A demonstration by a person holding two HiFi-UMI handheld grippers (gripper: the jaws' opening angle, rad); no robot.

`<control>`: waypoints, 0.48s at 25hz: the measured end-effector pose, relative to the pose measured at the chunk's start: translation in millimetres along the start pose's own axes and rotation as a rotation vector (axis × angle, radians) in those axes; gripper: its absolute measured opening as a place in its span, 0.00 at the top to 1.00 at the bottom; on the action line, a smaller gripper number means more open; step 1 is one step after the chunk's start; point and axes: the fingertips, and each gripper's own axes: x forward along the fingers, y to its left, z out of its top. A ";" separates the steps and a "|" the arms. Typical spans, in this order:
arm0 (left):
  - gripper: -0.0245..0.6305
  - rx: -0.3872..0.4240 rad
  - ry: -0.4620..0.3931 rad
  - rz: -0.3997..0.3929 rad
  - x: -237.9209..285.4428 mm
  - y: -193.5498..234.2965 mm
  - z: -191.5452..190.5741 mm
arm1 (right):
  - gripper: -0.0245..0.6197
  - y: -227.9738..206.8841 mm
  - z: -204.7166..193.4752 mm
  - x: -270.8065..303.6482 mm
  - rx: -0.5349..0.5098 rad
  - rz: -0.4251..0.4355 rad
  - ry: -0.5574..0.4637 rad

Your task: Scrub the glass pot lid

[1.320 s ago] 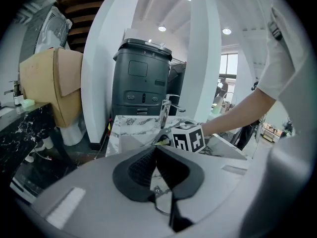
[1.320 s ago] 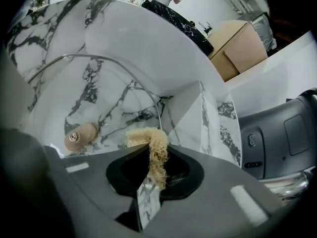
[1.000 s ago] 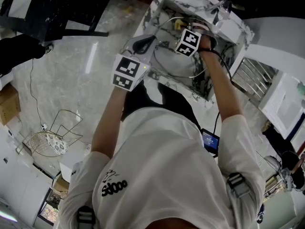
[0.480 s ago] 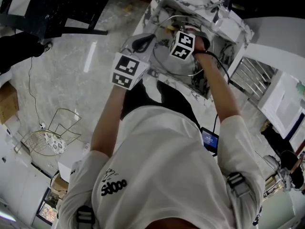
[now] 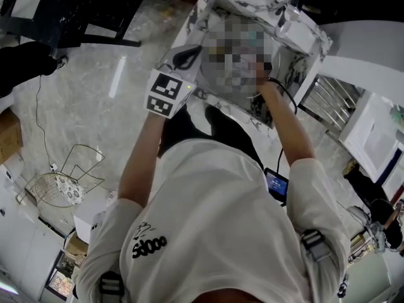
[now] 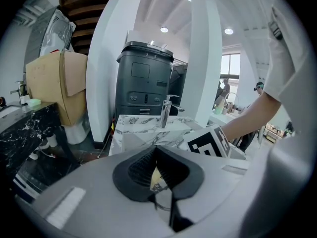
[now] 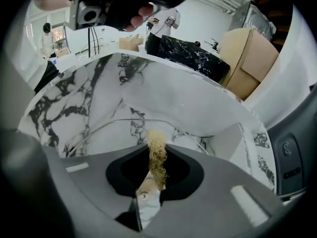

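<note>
Currently mid-scrub: right gripper (image 7: 153, 178) clamped on tan fibrous scrubber (image 7: 157, 155), tip at the glass pot lid (image 7: 124, 133) in the marble sink (image 7: 198, 103); left gripper (image 6: 159, 181) pinched, apparently on the lid's rim. Next: stroke scrubber across glass, lid steadied

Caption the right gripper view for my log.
Right claw shut on a tan fibrous scrubber, at the rim of the glass pot lid inside the marble sink.
</note>
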 end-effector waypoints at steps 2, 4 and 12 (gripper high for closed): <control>0.95 0.003 -0.002 -0.002 -0.8 -3.3 0.2 | 0.88 11.6 0.5 -3.0 -0.016 0.022 -0.007; 0.95 0.006 -0.005 -0.004 -1.5 -6.5 0.3 | 0.88 24.2 -1.2 -5.3 -0.036 0.055 -0.010; 0.95 0.003 -0.011 -0.019 -3.0 -21.1 -2.9 | 0.88 65.1 -18.9 -14.9 -0.108 0.213 0.004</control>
